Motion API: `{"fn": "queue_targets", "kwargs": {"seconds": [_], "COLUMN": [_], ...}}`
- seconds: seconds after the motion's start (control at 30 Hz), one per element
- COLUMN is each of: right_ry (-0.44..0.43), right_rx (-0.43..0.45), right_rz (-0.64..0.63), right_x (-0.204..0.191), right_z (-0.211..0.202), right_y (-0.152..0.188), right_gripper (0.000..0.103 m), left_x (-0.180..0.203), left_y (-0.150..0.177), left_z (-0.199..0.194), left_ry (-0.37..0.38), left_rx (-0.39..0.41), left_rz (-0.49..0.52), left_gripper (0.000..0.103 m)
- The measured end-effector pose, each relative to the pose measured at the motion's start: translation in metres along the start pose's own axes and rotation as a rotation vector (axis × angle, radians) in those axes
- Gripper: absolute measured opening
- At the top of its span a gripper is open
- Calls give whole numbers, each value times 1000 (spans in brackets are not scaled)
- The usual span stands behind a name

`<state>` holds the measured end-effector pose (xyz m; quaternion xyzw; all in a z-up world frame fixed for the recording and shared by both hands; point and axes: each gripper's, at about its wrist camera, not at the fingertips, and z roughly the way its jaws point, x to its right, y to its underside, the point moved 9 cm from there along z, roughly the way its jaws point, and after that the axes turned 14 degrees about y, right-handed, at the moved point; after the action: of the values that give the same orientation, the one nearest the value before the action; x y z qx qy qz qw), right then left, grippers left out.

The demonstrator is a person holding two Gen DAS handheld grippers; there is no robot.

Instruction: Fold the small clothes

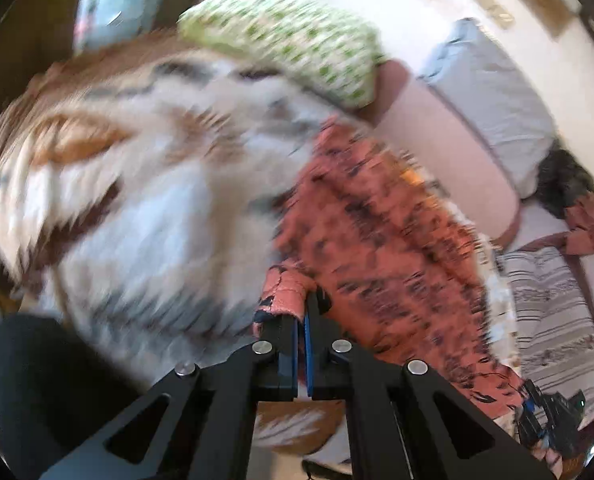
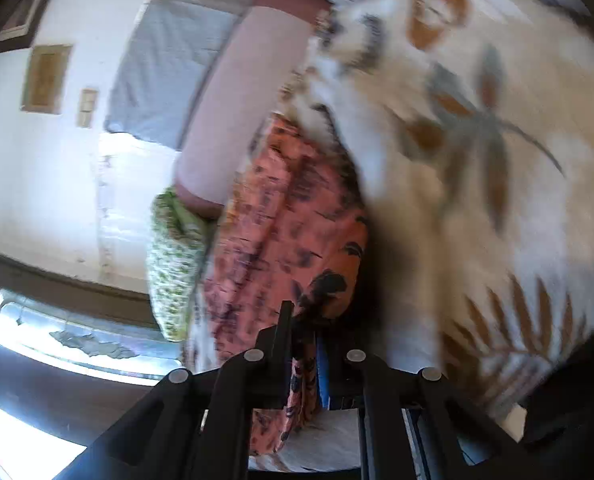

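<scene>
Salmon-pink cotton garment with a dark scattered print (image 1: 381,240) hangs stretched between the two tools, lifted off the cream bedspread with brown and grey leaf patterns (image 1: 137,200). The left gripper (image 1: 303,332) has its jaws pressed together on a hemmed corner of the cloth, the blue pads almost meeting with the fabric edge caught at their tips. The right gripper (image 2: 303,344) is likewise clamped on the garment, a bunched strip of pink cloth running down between its fingers.

Judging by this, the fold looks barely begun or in mid-swing: the piece is held up by two ends and I see no neat crease yet, though heavy motion blur hides much. Laying it flat, doubling it over and smoothing it probably remain.

A white cushion dotted with green (image 1: 293,40) lies at the far edge of the bedspread, just beyond the garment, beside a pale pink bolster (image 1: 445,152) and a grey pillow (image 1: 493,92). Striped fabric (image 1: 553,320) lies at the right.

The cloth looks thin and limp, so it should drape readily and may slip or bunch when set down.
</scene>
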<state>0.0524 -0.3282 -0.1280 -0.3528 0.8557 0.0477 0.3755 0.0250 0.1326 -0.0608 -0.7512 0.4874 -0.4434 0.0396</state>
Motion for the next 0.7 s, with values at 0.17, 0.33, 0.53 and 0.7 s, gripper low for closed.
{"fn": "queue_targets", "kwargs": {"seconds": [0.17,0.33,0.53,0.7], "right_ry": [-78,-130,-51,203], "right_rx": [43,126,146,43], "right_rz": [-78,-135,-241,-251], "right_x": [-66,-151,-208,-143], "right_z": [3,48,178,248], "right_y": [-49,-151,-261,-225], "right_gripper": [11,11,55,72], "left_x": [65,86,34,-26], "left_y": [-84,-199,-278,-240], "left_z": [21,87,240,287], "left_ry": [80,67,-57,-168], "left_rx": [76,154,49,-106], "left_rz": [140,167,127,102], "left_gripper": [2,2,47,50]}}
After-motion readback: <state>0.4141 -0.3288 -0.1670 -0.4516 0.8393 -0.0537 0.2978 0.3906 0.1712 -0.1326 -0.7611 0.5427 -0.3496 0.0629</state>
